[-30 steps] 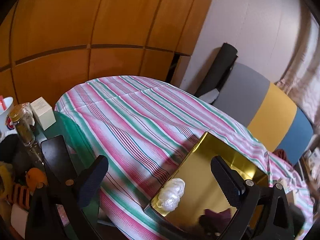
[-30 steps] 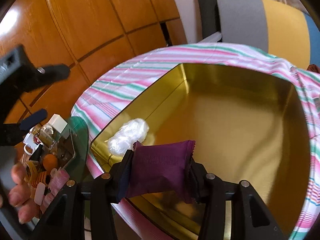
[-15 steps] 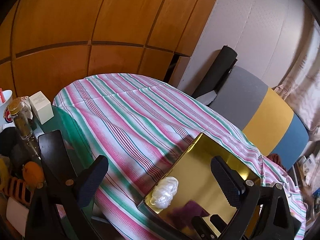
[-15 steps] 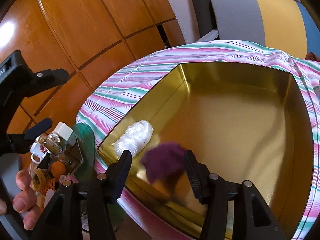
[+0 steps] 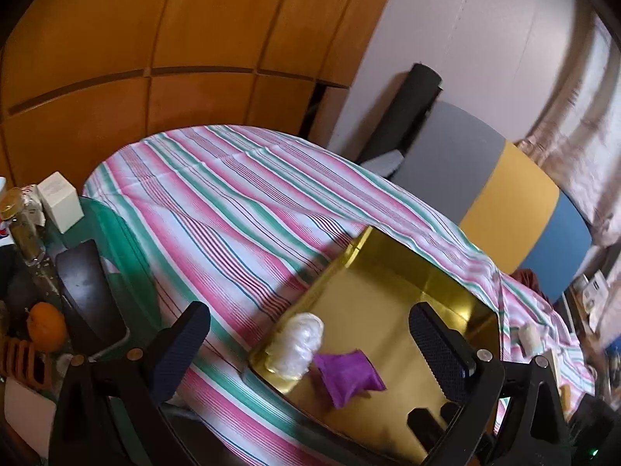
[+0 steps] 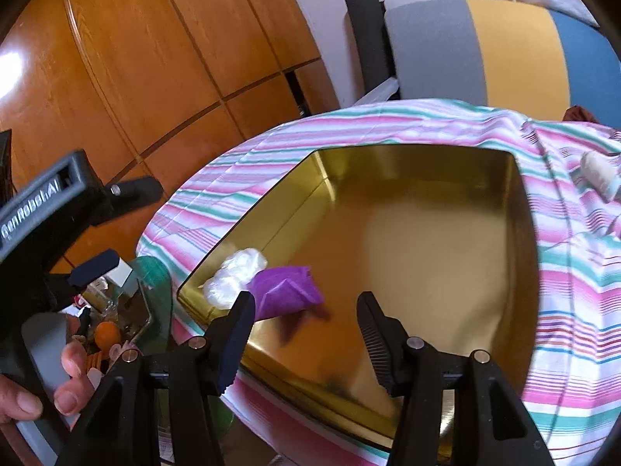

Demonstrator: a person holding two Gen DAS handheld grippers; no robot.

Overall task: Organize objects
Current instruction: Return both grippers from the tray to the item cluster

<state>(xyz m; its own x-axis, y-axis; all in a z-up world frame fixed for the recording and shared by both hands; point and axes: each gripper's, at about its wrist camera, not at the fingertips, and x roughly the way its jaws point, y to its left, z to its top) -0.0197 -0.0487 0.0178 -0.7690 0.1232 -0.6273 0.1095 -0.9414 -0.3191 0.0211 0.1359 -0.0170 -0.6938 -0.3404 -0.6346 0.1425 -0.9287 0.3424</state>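
Two items lie in the gold tin [image 6: 520, 209]: a purple pouch [image 6: 285, 291] just ahead of the right gripper [image 6: 304, 312], whose jaws stand spread and empty, touching a white bundle [image 6: 235, 277] (cornered, saving floor). Left gripper [image 5: 310, 334] hovers wide open, holding nothing.

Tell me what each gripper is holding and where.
Nothing. Left gripper and right gripper are both open; the purple pouch lies loose in the gold tin.
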